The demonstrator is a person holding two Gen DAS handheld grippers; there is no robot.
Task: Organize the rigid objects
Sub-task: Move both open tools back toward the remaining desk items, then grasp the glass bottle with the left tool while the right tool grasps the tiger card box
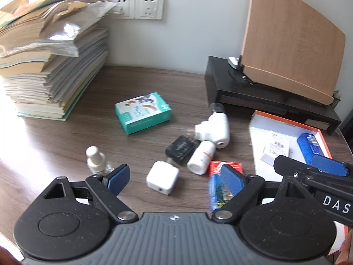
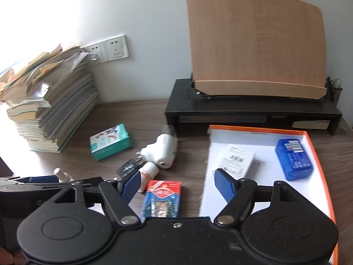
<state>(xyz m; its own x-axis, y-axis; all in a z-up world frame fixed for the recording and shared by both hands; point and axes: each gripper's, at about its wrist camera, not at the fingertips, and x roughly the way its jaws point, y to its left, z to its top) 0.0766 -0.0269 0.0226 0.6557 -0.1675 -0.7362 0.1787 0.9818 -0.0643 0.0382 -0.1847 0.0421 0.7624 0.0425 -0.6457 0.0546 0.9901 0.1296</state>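
Note:
My left gripper (image 1: 174, 177) is open and empty above a white charger cube (image 1: 162, 177). Around it on the table lie a small cream-capped bottle (image 1: 95, 160), a black adapter (image 1: 179, 149), a white pill bottle (image 1: 201, 157), a white plug-in device (image 1: 213, 128), a teal box (image 1: 143, 112) and a red-and-blue card pack (image 1: 217, 186). My right gripper (image 2: 178, 184) is open and empty over the card pack (image 2: 162, 198). An orange-rimmed box lid (image 2: 322, 154) at the right holds a blue box (image 2: 293, 159) and a white box (image 2: 239, 162).
A tall pile of books and papers (image 1: 48, 66) stands at the back left under wall sockets (image 1: 138, 6). A black riser (image 2: 251, 112) with a wooden book stand (image 2: 256, 44) sits at the back right. The right gripper's finger (image 1: 308, 172) reaches into the left wrist view.

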